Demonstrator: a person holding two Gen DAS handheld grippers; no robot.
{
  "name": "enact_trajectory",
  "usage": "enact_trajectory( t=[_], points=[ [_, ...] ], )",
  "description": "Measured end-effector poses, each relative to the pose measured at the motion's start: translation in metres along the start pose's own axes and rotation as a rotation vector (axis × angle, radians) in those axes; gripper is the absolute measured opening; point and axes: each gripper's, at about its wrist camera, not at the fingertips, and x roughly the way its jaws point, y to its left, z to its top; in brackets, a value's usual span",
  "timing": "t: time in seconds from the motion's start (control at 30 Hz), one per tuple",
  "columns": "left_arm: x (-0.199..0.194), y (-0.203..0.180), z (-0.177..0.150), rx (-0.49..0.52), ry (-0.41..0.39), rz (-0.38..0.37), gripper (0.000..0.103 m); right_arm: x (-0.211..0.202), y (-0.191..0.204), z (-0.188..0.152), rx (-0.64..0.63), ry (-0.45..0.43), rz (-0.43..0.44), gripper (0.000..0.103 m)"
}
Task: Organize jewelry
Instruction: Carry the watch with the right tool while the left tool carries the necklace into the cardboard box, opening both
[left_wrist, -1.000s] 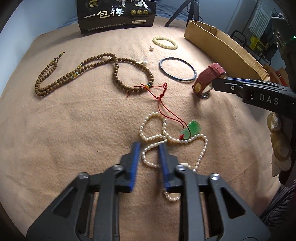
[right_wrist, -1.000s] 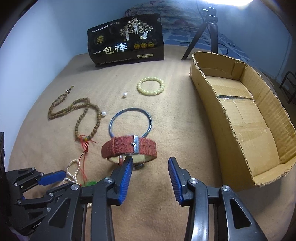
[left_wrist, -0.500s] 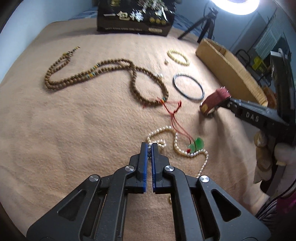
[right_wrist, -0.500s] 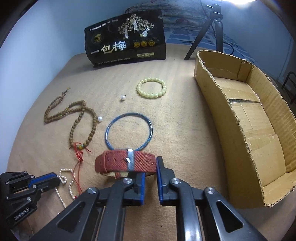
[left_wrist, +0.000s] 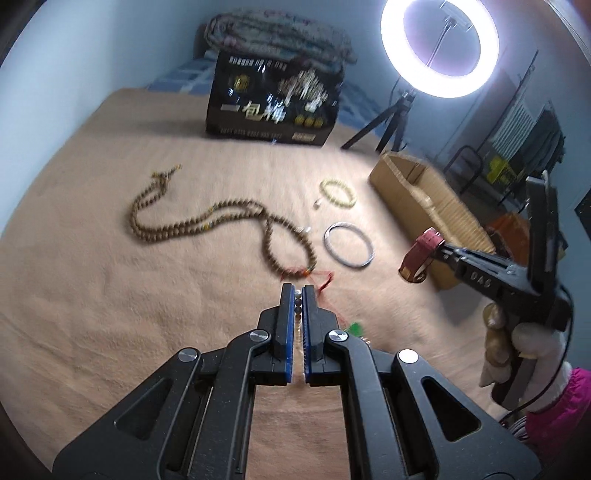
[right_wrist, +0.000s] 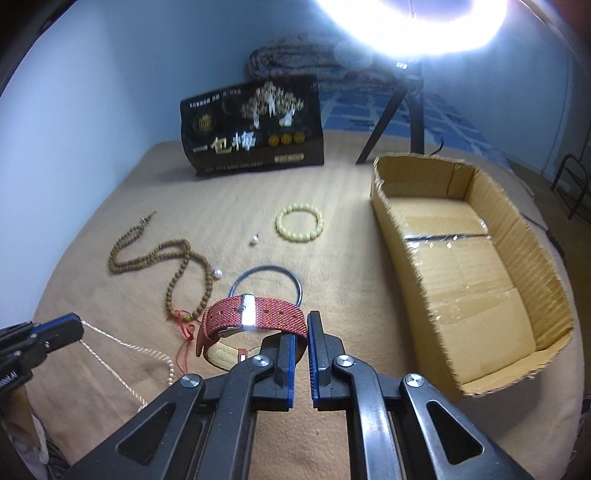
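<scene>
Right now the left gripper (left_wrist: 298, 295) sits low in the middle of the left wrist view, and its jaws are squeezed tight on a pearl necklace (right_wrist: 122, 347), with small round beads showing in the thin gap. In the right wrist view that necklace stretches from the blue tip at the left edge down toward the tan cloth (right_wrist: 332, 229), pulled into straight lines. The right gripper (right_wrist: 301, 332) is low in the middle of its own view, and its jaws pinch the red watch strap (right_wrist: 255, 314), which hangs up off the cloth. A thin dark bangle (right_wrist: 266, 280) lies on the cloth just behind the strap. A long string of brown wooden beads (right_wrist: 173, 266) curls at the middle left, with red cord at its near end. A pale yellow bead bracelet (right_wrist: 300, 223) lies near the middle, and a small white pearl (right_wrist: 253, 240) sits just to its left. An open cardboard box (right_wrist: 517, 236) fills the right side. A black bag with gold writing (right_wrist: 255, 129) stands at the top middle. A bright ring light (left_wrist: 439, 44) glows in the upper right of the left wrist view.
</scene>
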Motion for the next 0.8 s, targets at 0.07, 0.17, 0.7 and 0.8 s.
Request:
enact_trajectory(
  t=[0.07,0.17,0.7,0.8],
  points=[
    [-0.011,-0.003,0.006,0.0,-0.026,-0.011,0.001,-0.009,-0.002,0.002,0.004,-0.019,-0.007,0.003],
    [-0.025,-0.008,0.013,-0.01,-0.057,-0.038,0.001,-0.023,-0.009,0.004,0.012,-0.043,-0.017,0.003],
    [-0.061,-0.081,0.086,0.102,-0.19,-0.13,0.001,-0.079,-0.072,0.01,0.113,-0.128,-0.112,0.003],
    [-0.055,-0.098,0.101,0.117,-0.195,-0.151,0.001,-0.084,-0.087,0.009,0.136,-0.131,-0.127,0.003]
  ],
)
